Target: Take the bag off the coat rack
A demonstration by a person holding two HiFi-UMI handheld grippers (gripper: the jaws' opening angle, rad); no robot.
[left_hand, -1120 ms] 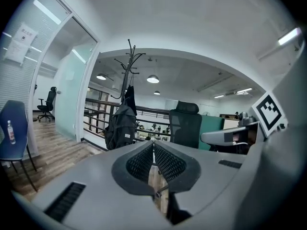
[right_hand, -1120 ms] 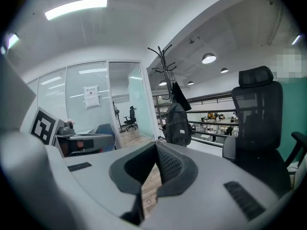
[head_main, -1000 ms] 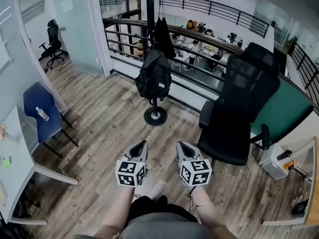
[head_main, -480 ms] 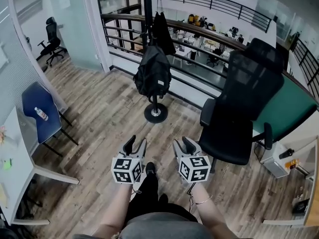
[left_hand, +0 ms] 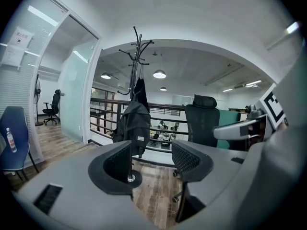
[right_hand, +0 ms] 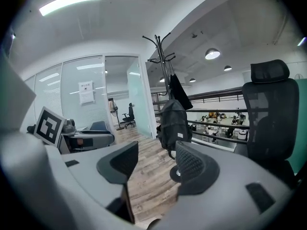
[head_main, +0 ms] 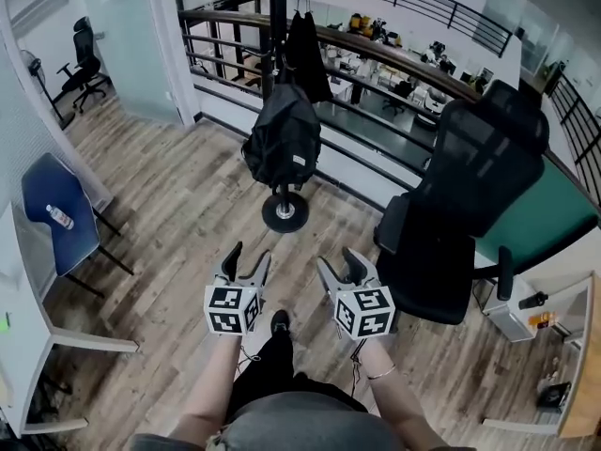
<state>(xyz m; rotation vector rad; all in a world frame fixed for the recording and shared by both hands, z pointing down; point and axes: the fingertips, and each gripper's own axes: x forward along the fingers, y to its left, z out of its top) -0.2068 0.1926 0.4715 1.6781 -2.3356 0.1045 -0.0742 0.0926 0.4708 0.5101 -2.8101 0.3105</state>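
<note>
Facing bag (head_main: 282, 144) hanging on coat rack (head_main: 277, 26), well apart from both grippers. Just been opening jaws on left gripper (head_main: 248, 256) and right gripper (head_main: 338, 259), standing apart, nothing between. Risking tipping coat rack if dragging bag sideways instead of lifting.

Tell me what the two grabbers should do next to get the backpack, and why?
Probably step closer and raise the left gripper and right gripper toward the backpack. It hangs on the coat rack, well ahead of both, untouched. Both sets of jaws have just been opening, with nothing between them, so they look ready.
</note>
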